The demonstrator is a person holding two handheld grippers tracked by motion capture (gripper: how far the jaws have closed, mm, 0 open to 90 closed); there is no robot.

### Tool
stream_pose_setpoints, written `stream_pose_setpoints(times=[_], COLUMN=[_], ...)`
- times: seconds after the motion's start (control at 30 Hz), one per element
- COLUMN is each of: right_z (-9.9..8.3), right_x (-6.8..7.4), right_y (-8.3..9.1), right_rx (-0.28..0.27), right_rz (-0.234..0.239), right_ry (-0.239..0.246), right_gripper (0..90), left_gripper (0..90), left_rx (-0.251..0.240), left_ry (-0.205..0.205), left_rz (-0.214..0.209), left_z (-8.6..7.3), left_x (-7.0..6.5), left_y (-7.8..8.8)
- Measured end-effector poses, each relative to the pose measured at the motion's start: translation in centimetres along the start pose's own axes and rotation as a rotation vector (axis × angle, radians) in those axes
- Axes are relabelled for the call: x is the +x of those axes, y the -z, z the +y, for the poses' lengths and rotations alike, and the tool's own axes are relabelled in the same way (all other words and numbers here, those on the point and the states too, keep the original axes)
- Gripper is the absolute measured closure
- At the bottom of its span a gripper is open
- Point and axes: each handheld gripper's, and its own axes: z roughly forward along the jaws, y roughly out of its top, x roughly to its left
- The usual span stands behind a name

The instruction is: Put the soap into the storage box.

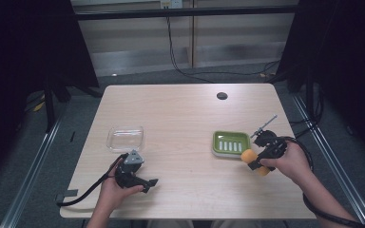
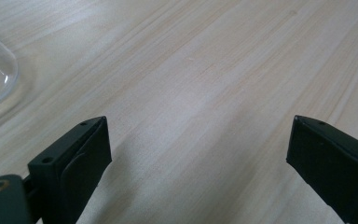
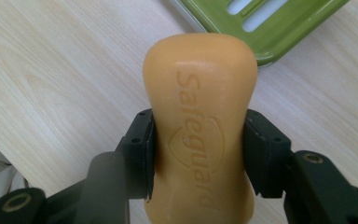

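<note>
Right gripper view, R claw (image 3: 198,154) clamping orange soap bar (image 3: 200,107), green dish (image 3: 265,28) near

We see a pale wooden table (image 1: 180,118) with rounded corners and a round dark cable hole (image 1: 222,96) near its far edge, standing on a grey floor (image 1: 138,76). Behind it runs a light panelled wall (image 1: 138,33) with a white socket (image 1: 170,4) at the top, from which a black cable (image 1: 172,47) hangs down and trails across the floor, and a dark bar (image 1: 185,12) crosses in front of the wall. Black screens (image 1: 24,47) close in both sides, metal rails (image 1: 28,175) run along the floor beside the table, and the light falls softly and evenly on the tabletop.
</note>
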Motion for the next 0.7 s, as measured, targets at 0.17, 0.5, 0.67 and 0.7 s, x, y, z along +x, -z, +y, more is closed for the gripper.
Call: stream_pose_setpoints(times=[0.17, 0.5, 0.67, 0.7], right_z=[0.4, 1.0, 1.3, 1.3], right_x=[-0.3, -0.7, -0.7, -0.7], right_y=[0.1, 0.4, 0.5, 0.5], right_rx=[-0.01, -0.028, -0.033, -0.032], right_rz=[0.008, -0.004, -0.001, -0.003], right_ry=[0.005, 0.033, 0.052, 0.057], right_gripper=[50.1, 50.1, 50.1, 50.0], left_gripper=[6.1, 6.1, 6.1, 6.1], left_rx=[-0.005, -0.008, -0.008, -0.008], left_ry=[0.004, 0.003, 0.003, 0.008], left_rz=[-0.001, -0.005, -0.006, -0.01], left_z=[-0.1, 0.0, 0.0, 0.0], left_x=[-0.1, 0.0, 0.0, -0.1], left_y=[-0.1, 0.1, 0.0, 0.0])
